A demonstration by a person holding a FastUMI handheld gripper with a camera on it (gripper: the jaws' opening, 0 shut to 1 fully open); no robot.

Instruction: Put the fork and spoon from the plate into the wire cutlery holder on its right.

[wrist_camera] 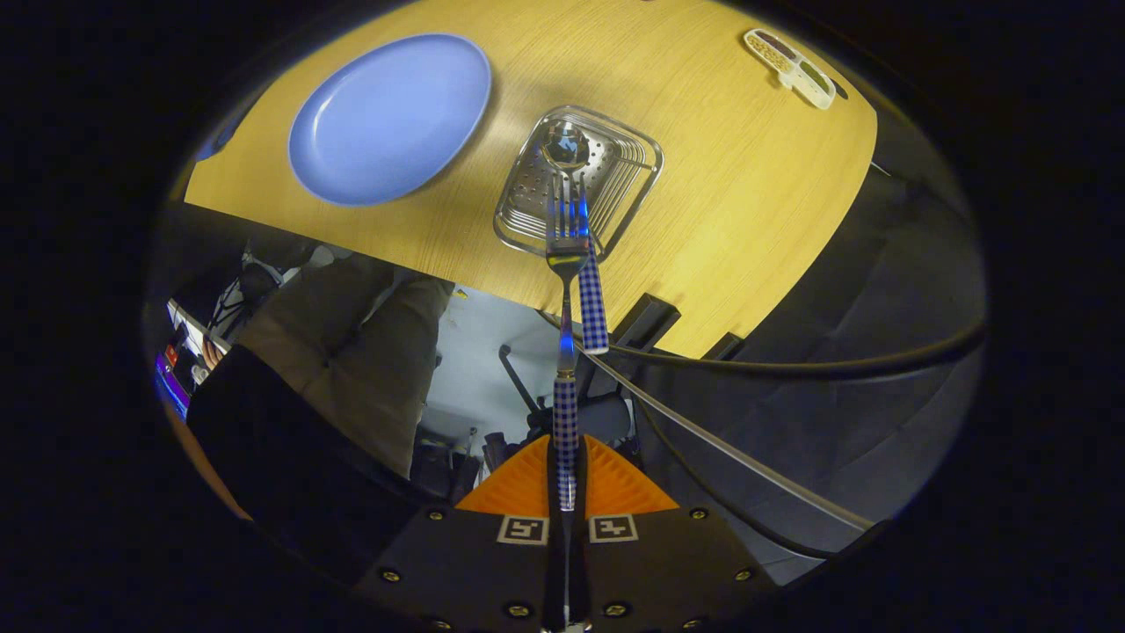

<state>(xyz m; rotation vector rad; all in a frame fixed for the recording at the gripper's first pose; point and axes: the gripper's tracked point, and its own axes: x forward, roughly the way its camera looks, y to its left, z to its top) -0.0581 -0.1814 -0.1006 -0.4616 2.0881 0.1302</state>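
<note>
Gripper clamped on fork, tines over holder (spoon inside).

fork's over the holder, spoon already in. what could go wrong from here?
1. The fork is pinched only at its handle end by the fingers, so it could swivel on release.
2. The spoon leans out of the holder; the tines may knock it.
3. The holder sits near the table edge.

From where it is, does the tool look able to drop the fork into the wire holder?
Probably yes. The tool is shut on the fork, whose tines point at the wire holder. The spoon already stands inside, but open space remains beside it.
</note>
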